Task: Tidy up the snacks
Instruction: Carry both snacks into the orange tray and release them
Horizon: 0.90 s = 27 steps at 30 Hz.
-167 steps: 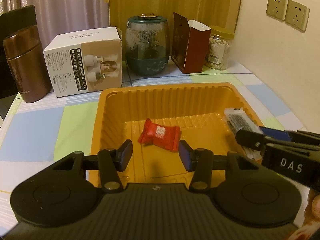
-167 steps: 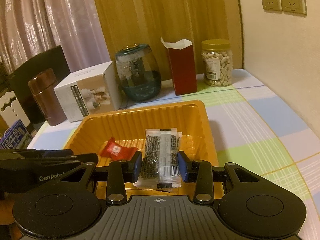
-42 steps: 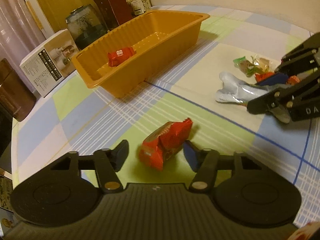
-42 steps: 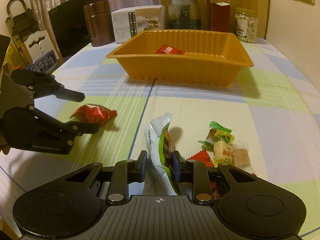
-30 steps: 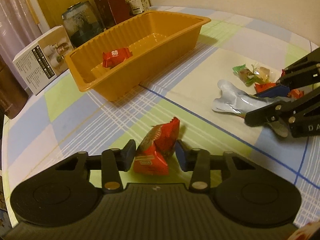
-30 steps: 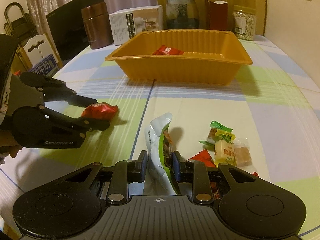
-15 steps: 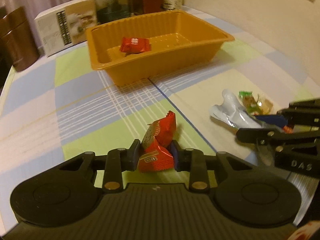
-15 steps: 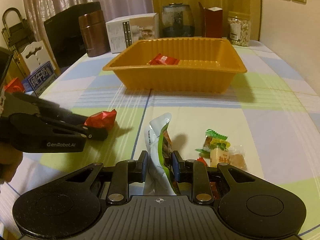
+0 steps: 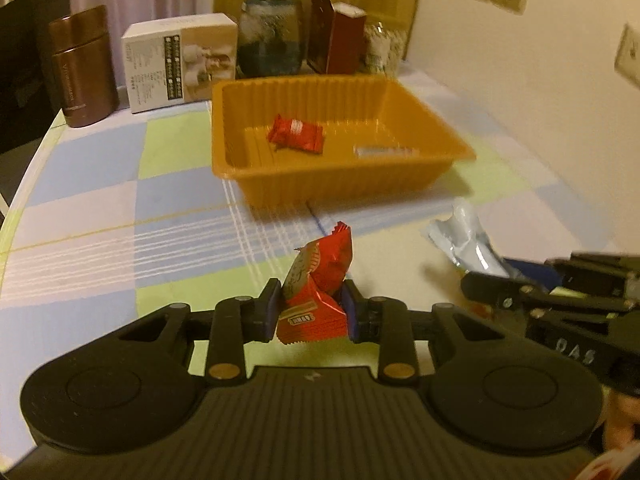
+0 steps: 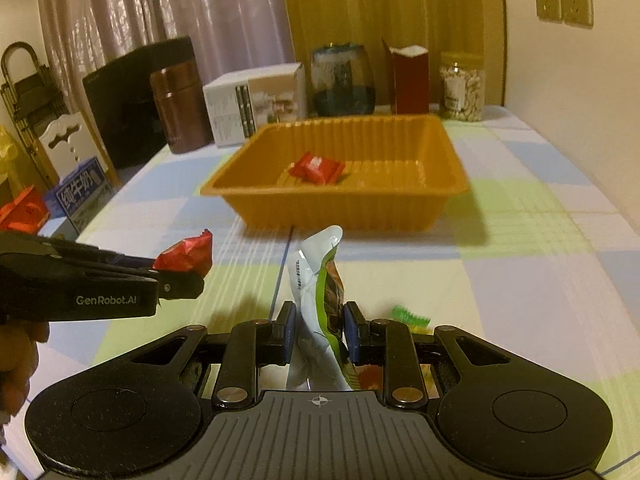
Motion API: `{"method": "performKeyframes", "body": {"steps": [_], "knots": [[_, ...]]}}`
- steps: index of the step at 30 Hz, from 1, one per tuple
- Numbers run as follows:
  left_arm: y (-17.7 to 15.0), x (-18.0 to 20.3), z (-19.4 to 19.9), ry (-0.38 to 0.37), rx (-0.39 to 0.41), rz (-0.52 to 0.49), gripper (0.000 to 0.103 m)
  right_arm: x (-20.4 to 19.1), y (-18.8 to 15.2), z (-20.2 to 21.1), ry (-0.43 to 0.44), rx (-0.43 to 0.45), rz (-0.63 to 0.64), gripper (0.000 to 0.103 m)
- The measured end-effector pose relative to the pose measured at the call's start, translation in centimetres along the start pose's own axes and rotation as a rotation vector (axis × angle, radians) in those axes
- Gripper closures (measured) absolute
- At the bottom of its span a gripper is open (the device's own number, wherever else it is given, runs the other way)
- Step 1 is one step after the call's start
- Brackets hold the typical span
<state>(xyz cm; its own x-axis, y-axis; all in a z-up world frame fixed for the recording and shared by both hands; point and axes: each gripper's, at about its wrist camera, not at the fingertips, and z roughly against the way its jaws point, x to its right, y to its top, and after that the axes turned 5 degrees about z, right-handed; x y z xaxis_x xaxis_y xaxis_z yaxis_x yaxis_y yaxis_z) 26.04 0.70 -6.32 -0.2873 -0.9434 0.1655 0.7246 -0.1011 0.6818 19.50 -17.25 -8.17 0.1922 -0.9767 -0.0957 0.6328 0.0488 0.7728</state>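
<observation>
Looking over the person's shoulder, the orange tray (image 9: 432, 184) lies at about twelve o'clock from both grippers, its long axis running across the view, with nothing but bare checked tablecloth (image 9: 100, 216) between. The left gripper (image 9: 311, 311) is clamped on a red snack packet (image 9: 316, 292), whose crimped end points up toward the tray. The right gripper (image 10: 320, 334) pinches a white-and-green pouch (image 10: 320, 280) standing on edge. Neither looks clearly nearer. In the tray lie a red wrapped candy (image 10: 316, 168) at its ten o'clock and a clear-wrapped bar (image 9: 384, 151) at three. A brown flask (image 9: 82, 68), white box (image 9: 176, 60) and jars stand behind, out of the way.
</observation>
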Motion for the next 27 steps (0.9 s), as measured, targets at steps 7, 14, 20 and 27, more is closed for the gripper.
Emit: {"method": "performKeyframes", "body": {"steps": [7,14,20,27], "knots": [[2.7,1.1,1.2,-0.01,0.08,0.038,0.074,0.6,2.5,1.1,-0.005,0.047,-0.009,0.077],[5.7,1.1,0.6,0.007,0.142,0.04,0.074,1.7,5.7,1.6,-0.016,0.099,-0.01,0.077],[7.5,0.3,-0.6,0.029,0.163,0.061,0.074,3.2,8.4,0.2,-0.034,0.128,-0.013,0.077],[8.8,-0.6,-2.8,0.038,0.15,0.07,0.074,4.8,10.5,-2.7,-0.028,0.129,-0.06,0.077]]}}
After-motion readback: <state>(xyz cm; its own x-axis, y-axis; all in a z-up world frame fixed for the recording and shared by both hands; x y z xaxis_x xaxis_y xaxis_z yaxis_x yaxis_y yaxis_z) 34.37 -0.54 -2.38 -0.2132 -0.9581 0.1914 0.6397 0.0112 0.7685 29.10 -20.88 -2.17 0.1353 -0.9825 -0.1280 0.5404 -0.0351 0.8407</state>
